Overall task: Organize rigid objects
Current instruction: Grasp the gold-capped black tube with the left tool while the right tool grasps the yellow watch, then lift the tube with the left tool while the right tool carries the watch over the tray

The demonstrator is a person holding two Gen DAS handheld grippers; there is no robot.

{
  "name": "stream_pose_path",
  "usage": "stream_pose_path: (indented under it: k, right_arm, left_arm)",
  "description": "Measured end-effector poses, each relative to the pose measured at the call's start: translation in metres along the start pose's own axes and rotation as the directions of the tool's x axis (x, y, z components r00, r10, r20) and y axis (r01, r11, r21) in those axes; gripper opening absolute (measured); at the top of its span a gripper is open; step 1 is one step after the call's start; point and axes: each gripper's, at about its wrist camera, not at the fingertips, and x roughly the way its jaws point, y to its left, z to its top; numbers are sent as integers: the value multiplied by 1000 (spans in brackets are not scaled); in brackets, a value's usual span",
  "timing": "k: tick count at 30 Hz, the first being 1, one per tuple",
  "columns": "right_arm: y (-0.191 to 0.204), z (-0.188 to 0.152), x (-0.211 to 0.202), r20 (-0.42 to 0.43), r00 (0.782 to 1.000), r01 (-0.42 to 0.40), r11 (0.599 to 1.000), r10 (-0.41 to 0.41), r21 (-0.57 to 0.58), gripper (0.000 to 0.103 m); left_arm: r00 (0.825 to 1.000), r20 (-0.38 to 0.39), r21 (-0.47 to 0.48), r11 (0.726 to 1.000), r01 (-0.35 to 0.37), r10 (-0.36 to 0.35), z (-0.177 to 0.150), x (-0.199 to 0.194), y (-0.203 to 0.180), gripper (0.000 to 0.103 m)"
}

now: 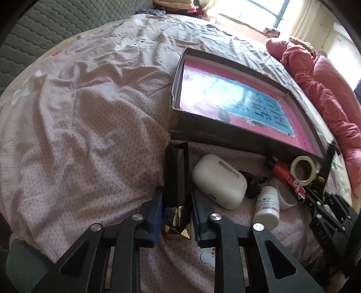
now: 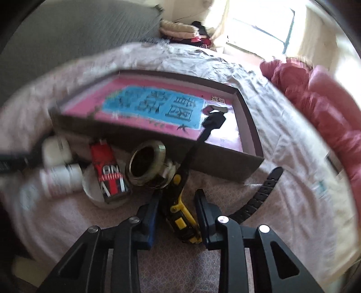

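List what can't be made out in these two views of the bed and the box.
- White bottle label: right wrist view, motion blur smears the print.
- White cup: left wrist view, mostly covered by the red can and bottle.
- Right gripper contact with the yellow-black watch: blur, cannot tell.
- Black faceted box far end: left wrist view, a quilt fold hides it.

We see a bed under a creased pinkish sheet, a grey quilted headboard behind it, a red quilt bunched at its right, and a bright window letting daylight in.
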Motion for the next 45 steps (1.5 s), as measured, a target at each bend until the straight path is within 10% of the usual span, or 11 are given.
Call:
stream_pose_path:
  k: [16, 45]
  right_arm:
    - [-43, 5, -37, 200, 968, -194, 957, 151, 214, 19]
    - [-3, 54, -55, 436, 900, 8, 999, -21, 33, 19]
  left_arm:
    - [988, 110, -30, 993, 116, -112, 1, -40, -3, 23]
    - [972, 214, 62, 995, 84, -95, 62, -23, -35, 23]
